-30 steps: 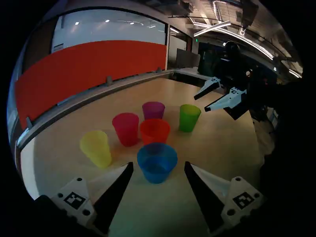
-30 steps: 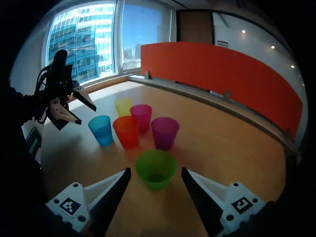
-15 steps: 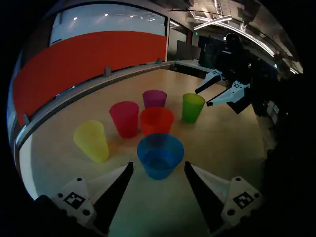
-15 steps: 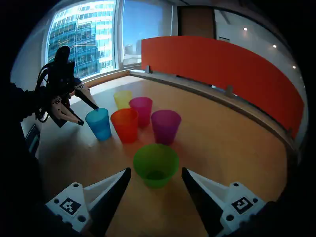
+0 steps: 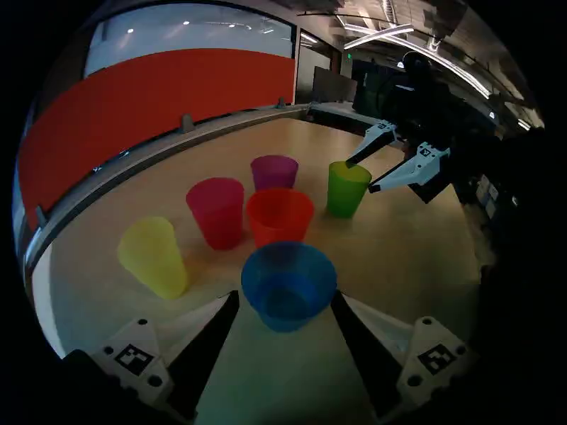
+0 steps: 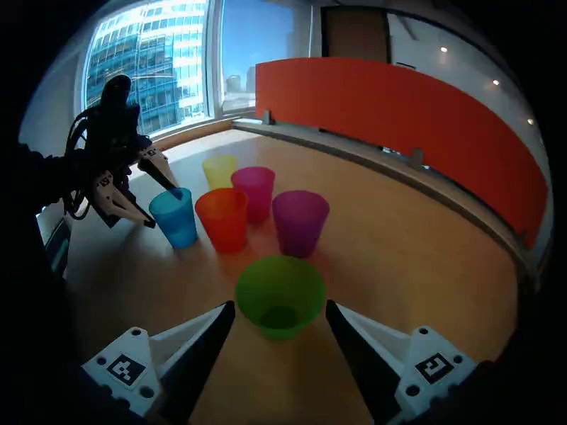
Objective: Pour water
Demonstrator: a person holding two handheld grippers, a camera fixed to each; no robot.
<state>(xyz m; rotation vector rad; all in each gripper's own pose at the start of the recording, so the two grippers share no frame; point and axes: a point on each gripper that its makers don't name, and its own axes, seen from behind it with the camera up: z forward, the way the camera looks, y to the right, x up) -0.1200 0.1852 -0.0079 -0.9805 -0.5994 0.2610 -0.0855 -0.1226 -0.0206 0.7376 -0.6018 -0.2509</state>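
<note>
Left gripper, jaws spread wide, with the translucent blue plastic cup standing upright between its fingertips, the rim reaching nearly from tip to tip; contact cannot be told; right gripper, jaws likewise wide, with the translucent green plastic cup upright between its fingertips, not visibly pressed. Both cups stand on the pale wooden table; beyond them are grouped an orange plastic cup, a pink plastic cup, a purple plastic cup and, to the far left in the left gripper view, a yellow plastic cup; a long orange wall panel lines the far edge. Compared with half a second ago, each gripper has advanced on its cup: blue and green cups then lay just ahead of the fingertips and now sit between them; seen from the opposite gripper, one fingertip of each now reaches its cup's rim.
</note>
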